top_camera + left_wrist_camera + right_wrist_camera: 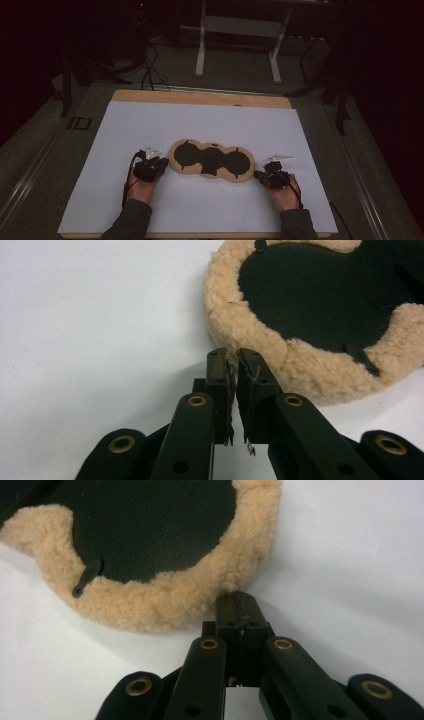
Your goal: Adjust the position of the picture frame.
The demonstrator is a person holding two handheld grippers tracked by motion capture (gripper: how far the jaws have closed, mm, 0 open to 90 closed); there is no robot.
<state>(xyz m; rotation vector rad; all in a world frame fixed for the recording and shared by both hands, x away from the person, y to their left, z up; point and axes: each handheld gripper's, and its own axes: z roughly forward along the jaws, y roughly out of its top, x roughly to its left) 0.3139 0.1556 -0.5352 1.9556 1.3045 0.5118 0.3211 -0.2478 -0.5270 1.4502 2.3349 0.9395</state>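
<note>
Left tool (233, 356): jaws nearly closed, thin slit between the pads, nothing gripped; tips sit just short of the fleece rim, at most brushing it, can't tell for certain. Right tool (239, 600): jaws pressed fully together, empty, tips right against the fleece edge at its end, touching or a hair off. Between the two tools lies the tan fleece-edged pad with black three-lobed centre (212, 160), flat, fleece border up around the black panel, small black tabs at the notches; from the left tool it runs ahead and to the right (300, 305), from the right tool ahead and to the left (150, 545). In the high view the left tool (159, 162) is at the pad's left end and the right tool (259, 175) at its right end, a hand behind each. Pad rests on a white sheet (200, 120) covering the wooden worktop (200, 97), roughly centred, nearer the person's edge. Progress, my read: approach is done, both tools staged at opposite ends; no grasp made, pad not lifted or folded. Left to do: open the jaws, bite the fleece rim at each end, then whatever handling follows. Soft rim should pinch easily, but closed jaws have to open first.
</note>
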